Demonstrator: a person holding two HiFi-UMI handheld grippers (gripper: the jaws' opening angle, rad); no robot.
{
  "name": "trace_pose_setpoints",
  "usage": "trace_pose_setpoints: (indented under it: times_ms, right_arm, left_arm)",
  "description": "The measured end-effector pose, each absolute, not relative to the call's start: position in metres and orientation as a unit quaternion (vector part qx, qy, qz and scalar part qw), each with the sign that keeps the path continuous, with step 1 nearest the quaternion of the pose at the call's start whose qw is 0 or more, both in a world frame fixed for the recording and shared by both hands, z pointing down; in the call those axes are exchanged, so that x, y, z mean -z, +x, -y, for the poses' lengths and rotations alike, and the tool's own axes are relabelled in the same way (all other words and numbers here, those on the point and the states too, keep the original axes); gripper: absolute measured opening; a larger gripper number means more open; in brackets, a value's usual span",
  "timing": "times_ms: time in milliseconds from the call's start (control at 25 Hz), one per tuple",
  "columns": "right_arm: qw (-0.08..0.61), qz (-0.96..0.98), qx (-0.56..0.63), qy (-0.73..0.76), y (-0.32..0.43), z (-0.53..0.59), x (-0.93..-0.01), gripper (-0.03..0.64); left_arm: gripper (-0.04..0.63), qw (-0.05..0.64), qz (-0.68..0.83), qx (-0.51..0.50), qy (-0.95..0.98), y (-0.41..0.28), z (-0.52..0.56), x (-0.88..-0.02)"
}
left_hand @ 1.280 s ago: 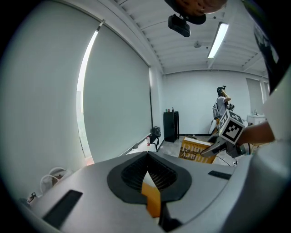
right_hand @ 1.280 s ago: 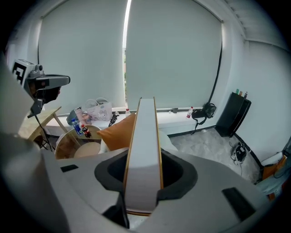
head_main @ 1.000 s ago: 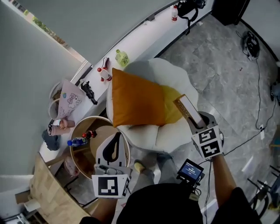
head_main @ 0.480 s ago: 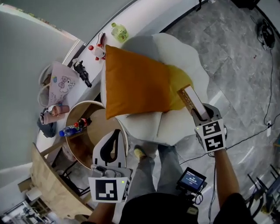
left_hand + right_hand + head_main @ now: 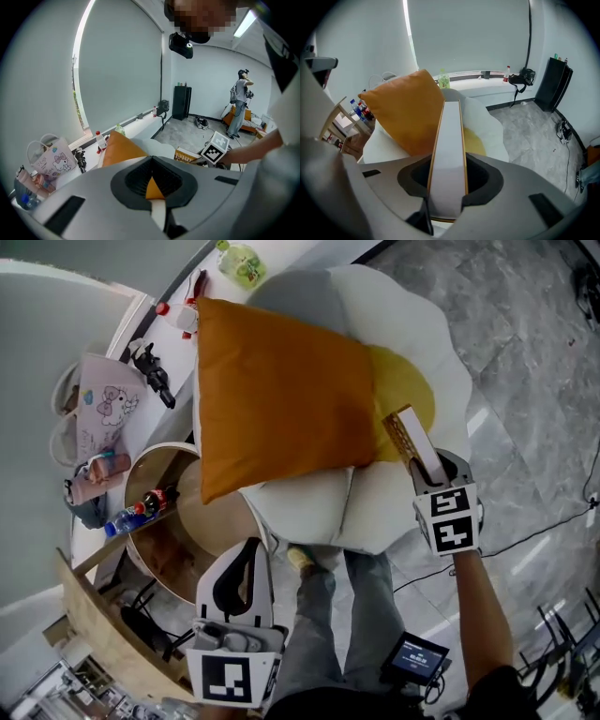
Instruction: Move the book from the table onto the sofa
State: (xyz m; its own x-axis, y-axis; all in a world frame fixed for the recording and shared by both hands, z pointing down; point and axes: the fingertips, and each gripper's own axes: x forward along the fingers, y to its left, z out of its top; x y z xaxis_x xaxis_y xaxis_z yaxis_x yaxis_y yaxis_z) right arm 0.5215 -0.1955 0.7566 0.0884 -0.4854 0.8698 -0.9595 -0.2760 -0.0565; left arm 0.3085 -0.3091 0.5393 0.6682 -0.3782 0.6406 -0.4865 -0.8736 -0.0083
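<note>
My right gripper (image 5: 428, 468) is shut on the book (image 5: 406, 432), a thick volume with a white fore-edge and tan covers. In the right gripper view the book (image 5: 449, 136) stands on edge between the jaws of the right gripper (image 5: 449, 180), over the white sofa (image 5: 480, 117). It hangs above the sofa's (image 5: 412, 324) right side, by the yellow cushion (image 5: 405, 387) and the orange cushion (image 5: 281, 395). My left gripper (image 5: 249, 547) is shut and empty, low at the sofa's front left. The left gripper view shows the left gripper (image 5: 151, 159) with tips together and the book (image 5: 186, 154) beyond.
A round wooden table (image 5: 155, 470) with small bottles (image 5: 139, 510) stands left of the sofa. A windowsill holds a printed bag (image 5: 101, 409) and more bottles. The person's legs (image 5: 361, 606) are in front of the sofa. Another person (image 5: 240, 96) stands far off.
Both grippers have come down. The sofa and cushions fill more of the head view, and the book now hangs closer over the sofa's right side, still gripped.
</note>
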Motion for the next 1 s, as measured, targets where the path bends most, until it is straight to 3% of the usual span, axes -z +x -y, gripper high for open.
trace_pose_setpoints:
  times_ms: [480,1000]
  right_arm:
    - [0.275,0.491,-0.441,0.699,0.532,0.219,-0.874,0.149]
    - [0.295,0.498,-0.457,0.675,0.523,0.217,-0.900,0.161]
  left_arm:
    - [0.006,0.095,0.239,-0.341,0.904,0.314,0.315,-0.575]
    - [0.006,0.108,0.225,-0.357,0.900,0.318,0.310,-0.591]
